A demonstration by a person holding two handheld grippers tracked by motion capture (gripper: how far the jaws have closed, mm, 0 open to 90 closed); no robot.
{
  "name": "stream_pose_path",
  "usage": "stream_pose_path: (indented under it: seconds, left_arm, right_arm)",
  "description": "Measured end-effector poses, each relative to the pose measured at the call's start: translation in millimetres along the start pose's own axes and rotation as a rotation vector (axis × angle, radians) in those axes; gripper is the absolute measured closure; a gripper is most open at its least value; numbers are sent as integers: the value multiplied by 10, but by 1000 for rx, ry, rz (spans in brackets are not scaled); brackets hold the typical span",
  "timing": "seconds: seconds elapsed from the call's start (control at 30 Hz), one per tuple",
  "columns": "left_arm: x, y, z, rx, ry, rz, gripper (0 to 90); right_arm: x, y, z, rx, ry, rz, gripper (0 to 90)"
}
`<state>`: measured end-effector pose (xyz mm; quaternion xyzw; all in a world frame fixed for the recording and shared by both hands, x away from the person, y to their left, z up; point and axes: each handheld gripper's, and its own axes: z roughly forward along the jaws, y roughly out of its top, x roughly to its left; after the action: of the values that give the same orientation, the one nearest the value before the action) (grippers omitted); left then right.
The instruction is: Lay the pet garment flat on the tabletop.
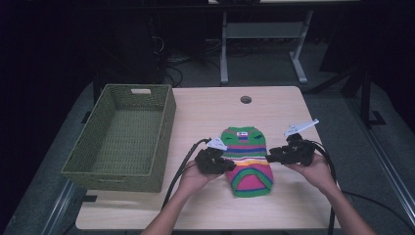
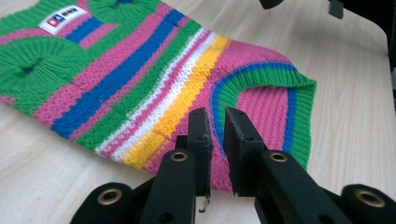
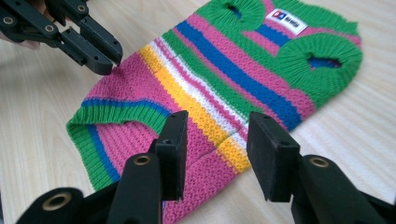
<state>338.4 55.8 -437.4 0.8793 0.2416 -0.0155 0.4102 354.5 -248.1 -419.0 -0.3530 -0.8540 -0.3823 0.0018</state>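
A small knitted sweater (image 1: 247,159) in green, pink, blue, white and yellow stripes lies flat on the pale wooden table (image 1: 205,112), its neck end far from me. My left gripper (image 1: 232,165) is at its left edge. In the left gripper view the jaws stand almost together on the pink knit (image 2: 140,79), pinching the edge. The right gripper view shows that left gripper (image 3: 109,63) touching the pink border. My right gripper (image 1: 268,157) is at the sweater's right edge. Its fingers (image 3: 173,140) stand apart over the sweater (image 3: 243,70), not pressing on it.
A green woven basket (image 1: 112,181) stands empty at the left of the table, close to my left hand. A round cable hole (image 1: 245,99) sits near the table's far edge. Bare tabletop lies in front of and behind the sweater.
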Motion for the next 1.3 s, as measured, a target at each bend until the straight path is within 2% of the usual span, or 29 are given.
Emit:
stream_pose_path:
  seconds: [0.3,0.67,0.8,0.87,0.97,1.1,1.3]
  left_arm:
    - [-13,-24,37,54,-18,25,806]
    - [5,-128,40,107,-11,13,803]
    - [9,-146,35,119,-3,16,801]
    - [13,-155,36,132,2,26,801]
    - [8,-169,50,141,3,28,798]
    - [15,-193,71,158,4,26,789]
    - [45,-200,57,170,5,23,790]
  right_arm:
    - [66,-21,44,10,18,-18,591]
    - [113,-70,112,38,21,-30,596]
    - [134,-68,121,30,29,-30,623]
    - [137,-68,135,38,38,-35,673]
    - [162,-70,165,66,36,-44,732]
    - [169,-97,242,125,26,-54,757]
    - [176,-156,359,159,17,-68,769]
